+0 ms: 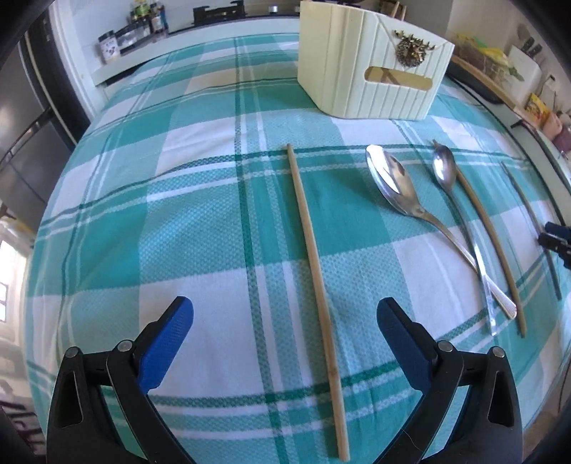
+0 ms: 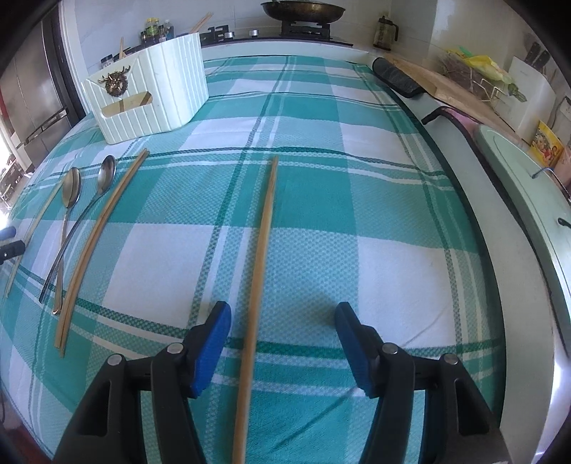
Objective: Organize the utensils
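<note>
blue-padded left gripper [image 1: 285, 314] and right gripper [image 2: 282, 317] both hang spread, each tilted down over a loose chopstick [image 1: 314, 242] on the teal checked tablecloth [image 1: 200, 200]; two spoons [image 1: 396, 185] lie right of centre, cream holder [image 1: 367, 71] at top, stove [image 2: 303, 25] behind.

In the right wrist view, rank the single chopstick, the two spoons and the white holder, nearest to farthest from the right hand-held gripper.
1. Single chopstick, lying between the right hand-held gripper fingers.
2. Two spoons, left on the cloth.
3. White holder, far left, behind the spoons.
</note>
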The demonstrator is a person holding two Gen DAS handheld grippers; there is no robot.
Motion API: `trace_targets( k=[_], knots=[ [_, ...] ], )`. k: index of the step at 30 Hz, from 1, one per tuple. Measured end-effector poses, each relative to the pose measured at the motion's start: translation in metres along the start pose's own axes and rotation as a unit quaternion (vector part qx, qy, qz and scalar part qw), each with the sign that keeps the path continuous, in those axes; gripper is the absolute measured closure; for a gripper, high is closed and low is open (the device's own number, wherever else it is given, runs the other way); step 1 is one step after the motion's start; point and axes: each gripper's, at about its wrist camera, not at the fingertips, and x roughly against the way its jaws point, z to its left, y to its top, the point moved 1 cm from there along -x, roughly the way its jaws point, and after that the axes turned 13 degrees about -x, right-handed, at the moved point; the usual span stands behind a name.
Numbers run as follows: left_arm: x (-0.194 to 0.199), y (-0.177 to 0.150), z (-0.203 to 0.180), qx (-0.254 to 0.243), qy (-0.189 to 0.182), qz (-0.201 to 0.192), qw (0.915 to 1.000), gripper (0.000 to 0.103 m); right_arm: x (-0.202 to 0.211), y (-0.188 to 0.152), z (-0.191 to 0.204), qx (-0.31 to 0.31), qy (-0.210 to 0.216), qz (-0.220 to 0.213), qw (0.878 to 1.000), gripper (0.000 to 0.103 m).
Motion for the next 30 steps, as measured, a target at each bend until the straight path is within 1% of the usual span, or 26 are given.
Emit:
trace_targets(
  k=[1,2,4,6,7,9,10,11,12,13,14,17,19,21,25,28,30],
  knots=[
    [-0.007,0.006,0.004,0.001,-0.002,0.007,1.0000,0.002,-0.003,0.007,0.001,0.009,0.002,0.010,1.000,0.041],
    [-0.012,0.010,0.007,0.001,-0.005,0.012,0.9999,0.005,-0.007,0.013,0.003,0.016,0.004,0.018,1.000,0.041],
    [-0.019,0.023,0.010,-0.007,0.000,0.015,0.9999,0.007,-0.013,0.025,0.008,0.027,0.004,0.025,0.999,0.041],
    [-0.023,0.037,0.011,-0.015,-0.006,0.018,0.9997,0.017,-0.020,0.036,0.013,0.035,0.001,0.028,0.999,0.042],
    [-0.025,0.043,0.012,-0.017,-0.008,0.020,0.9996,0.021,-0.025,0.043,0.017,0.040,-0.002,0.028,0.999,0.045],
    [-0.029,0.058,0.013,-0.022,-0.018,0.022,0.9994,0.037,-0.034,0.059,0.025,0.044,-0.005,0.025,0.999,0.059],
    [-0.031,0.064,0.013,-0.023,-0.018,0.023,0.9993,0.042,-0.037,0.066,0.027,0.038,-0.003,0.025,0.999,0.062],
    [-0.033,0.069,0.013,-0.026,-0.013,0.023,0.9993,0.056,-0.042,0.075,0.029,0.029,-0.003,0.025,0.999,0.079],
    [-0.033,0.073,0.013,-0.027,-0.013,0.020,0.9993,0.077,-0.047,0.082,0.030,0.021,-0.002,0.030,0.999,0.089],
    [-0.034,0.076,0.014,-0.025,-0.020,0.017,0.9993,0.089,-0.049,0.088,0.031,0.013,0.000,0.026,1.000,0.094],
    [-0.035,0.077,0.016,-0.019,-0.032,0.015,0.9992,0.097,-0.052,0.094,0.032,0.005,0.002,0.031,1.000,0.097],
    [-0.029,0.075,0.020,-0.005,-0.044,-0.007,0.9990,0.098,-0.049,0.102,0.037,-0.006,0.016,0.021,1.000,0.097],
    [-0.013,0.071,0.023,0.002,-0.044,-0.034,0.9985,0.098,-0.031,0.105,0.040,-0.012,0.040,-0.003,0.999,0.097],
    [0.012,0.068,0.026,0.011,-0.048,-0.068,0.9965,0.099,-0.006,0.105,0.043,-0.019,0.070,-0.030,0.997,0.097],
    [0.075,0.058,0.029,0.021,-0.059,-0.141,0.9880,0.099,0.057,0.100,0.049,-0.015,0.119,-0.089,0.989,0.097],
    [0.121,0.046,0.027,0.025,-0.065,-0.190,0.9793,0.099,0.101,0.091,0.051,-0.012,0.146,-0.123,0.982,0.097],
    [0.141,0.041,0.027,0.027,-0.066,-0.216,0.9739,0.099,0.122,0.086,0.053,-0.009,0.158,-0.141,0.977,0.097]
  ],
)
